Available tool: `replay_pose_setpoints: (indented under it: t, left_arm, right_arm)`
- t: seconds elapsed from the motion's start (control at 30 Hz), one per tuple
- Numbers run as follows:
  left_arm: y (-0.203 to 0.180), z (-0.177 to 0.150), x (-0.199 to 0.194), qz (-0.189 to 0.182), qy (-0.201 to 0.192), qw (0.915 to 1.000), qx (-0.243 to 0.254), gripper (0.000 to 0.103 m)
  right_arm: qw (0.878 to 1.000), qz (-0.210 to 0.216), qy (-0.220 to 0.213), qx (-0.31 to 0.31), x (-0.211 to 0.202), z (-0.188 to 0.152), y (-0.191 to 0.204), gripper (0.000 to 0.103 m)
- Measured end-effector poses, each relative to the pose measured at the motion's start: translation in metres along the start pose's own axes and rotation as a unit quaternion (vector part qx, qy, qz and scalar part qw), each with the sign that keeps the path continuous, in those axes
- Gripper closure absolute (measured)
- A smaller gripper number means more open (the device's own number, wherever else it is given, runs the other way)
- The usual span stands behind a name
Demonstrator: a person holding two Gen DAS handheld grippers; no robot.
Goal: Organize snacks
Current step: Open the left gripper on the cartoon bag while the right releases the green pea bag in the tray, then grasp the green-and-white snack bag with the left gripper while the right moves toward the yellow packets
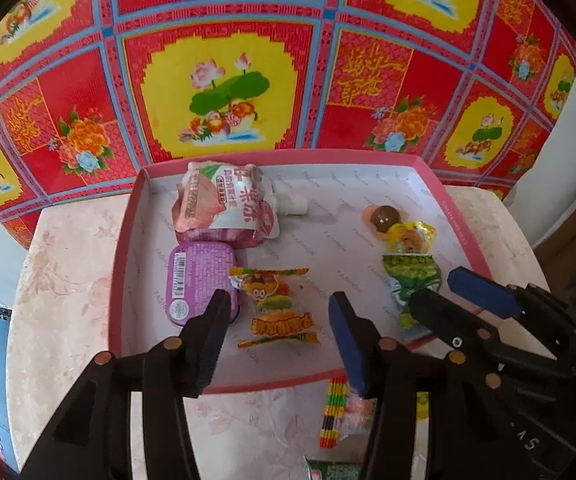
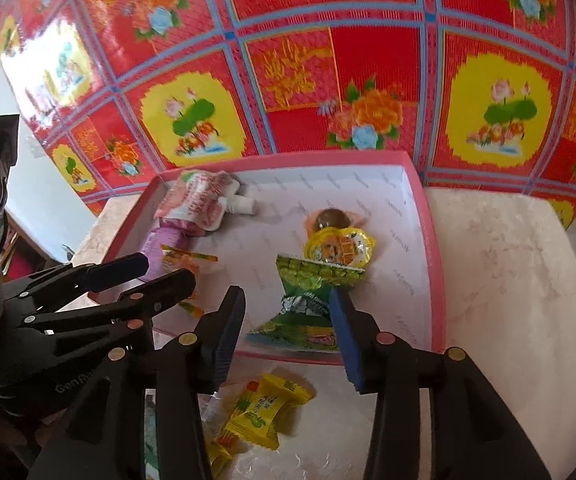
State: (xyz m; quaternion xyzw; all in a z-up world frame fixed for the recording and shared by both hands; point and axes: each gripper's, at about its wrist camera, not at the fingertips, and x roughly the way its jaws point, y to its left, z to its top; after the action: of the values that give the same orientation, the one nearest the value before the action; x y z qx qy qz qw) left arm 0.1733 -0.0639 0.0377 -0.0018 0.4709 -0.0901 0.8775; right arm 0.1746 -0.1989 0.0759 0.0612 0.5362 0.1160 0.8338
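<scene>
**Both hand-held grippers parted over the pink snack tray**

The left hand-held gripper (image 1: 278, 320) hangs over the near edge of the tray with its jaws apart. An orange and yellow cartoon snack packet (image 1: 278, 308) lies flat on the tray floor in the gap between the two pads, and neither pad presses on it. The right hand-held gripper (image 2: 288, 320) is just beside it to the right, its jaws also apart. A green pea packet (image 2: 308, 304) lies in the gap; its right edge comes close to the blue pad, but a grip cannot be made out.

The pink tray (image 1: 128, 240) with a white printed lining sits on a pale marbled table (image 1: 60, 300). In its far left corner a pink spouted drink pouch (image 1: 224, 208) rests partly on a purple tin (image 1: 200, 284), which touches the left end of the cartoon packet. Toward the right side, a brown jelly cup (image 1: 384, 218) lies behind a yellow sealed cup (image 1: 410, 240), and the yellow cup touches the top of the green packet.

On the table in front of the tray lie yellow wrapped candies (image 2: 256, 412) and a striped candy stick (image 1: 334, 412). A red, yellow and blue floral sheet (image 1: 224, 60) stands behind the table.
</scene>
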Motion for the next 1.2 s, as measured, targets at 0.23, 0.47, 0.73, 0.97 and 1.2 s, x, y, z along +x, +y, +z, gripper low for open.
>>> replay_pose_setpoints:
  t: [0.23, 0.47, 0.73, 0.97, 1.2]
  left_arm:
    - [0.001, -0.006, -0.022, 0.001, -0.006, 1.0, -0.002, 0.048]
    - [-0.003, -0.012, -0.043, -0.006, -0.013, 0.9999, -0.004, 0.048]
    - [-0.004, -0.023, -0.061, -0.003, -0.017, 0.9998, -0.01, 0.048]
    - [-0.004, -0.035, -0.074, 0.005, -0.014, 0.9997, -0.021, 0.048]
    - [-0.001, -0.053, -0.08, 0.005, -0.007, 0.9994, -0.034, 0.048]
  right_arm:
    - [1.0, 0.004, -0.014, 0.003, -0.018, 0.002, 0.005, 0.054]
    - [1.0, 0.013, -0.014, 0.023, -0.038, -0.001, 0.004, 0.054]
    - [0.999, 0.013, -0.018, 0.031, -0.057, -0.013, 0.008, 0.054]
    - [0.999, 0.016, -0.018, 0.034, -0.07, -0.024, 0.013, 0.054]
    - [0.999, 0.019, -0.01, 0.03, -0.077, -0.038, 0.015, 0.054]
